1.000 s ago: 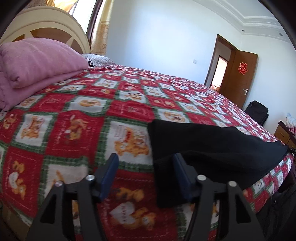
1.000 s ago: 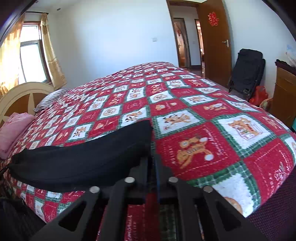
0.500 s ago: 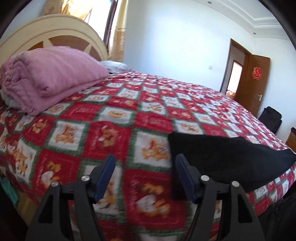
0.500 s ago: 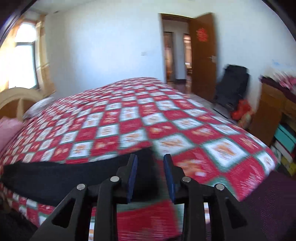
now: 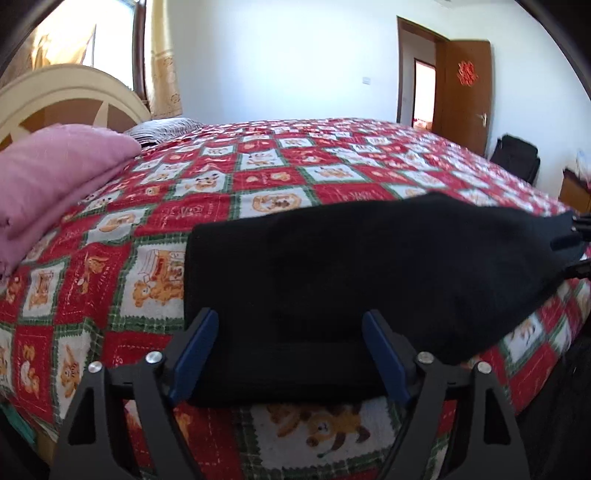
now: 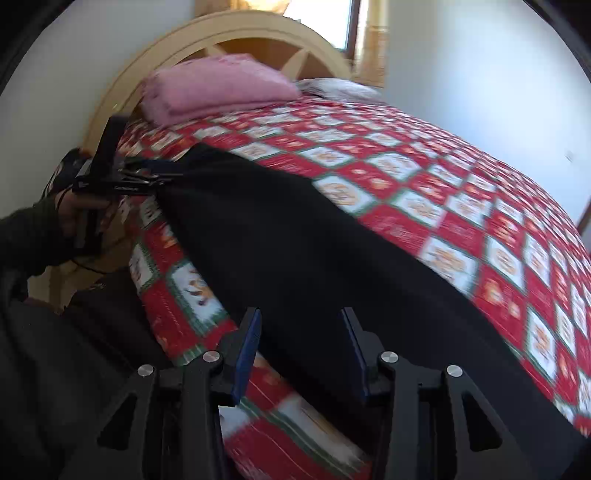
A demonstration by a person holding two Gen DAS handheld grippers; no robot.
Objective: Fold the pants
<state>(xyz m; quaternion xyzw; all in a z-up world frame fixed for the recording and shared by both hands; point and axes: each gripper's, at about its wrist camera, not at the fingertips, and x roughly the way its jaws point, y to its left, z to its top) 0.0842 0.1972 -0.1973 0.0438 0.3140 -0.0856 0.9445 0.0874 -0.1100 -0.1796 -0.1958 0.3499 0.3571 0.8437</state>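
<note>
Lying flat along the near edge of the red checked cartoon bedspread (image 5: 266, 173), the long black fabric pants (image 5: 369, 266) await another fold; left tongs (image 5: 290, 354) and right tongs (image 6: 301, 350) are both opening over them, gripping nothing.

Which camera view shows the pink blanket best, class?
The right wrist view: the folded pink blanket shows whole, lying at the head of the bed against the headboard. The left wrist view shows only part of it, cut off at the picture's left edge.
</note>
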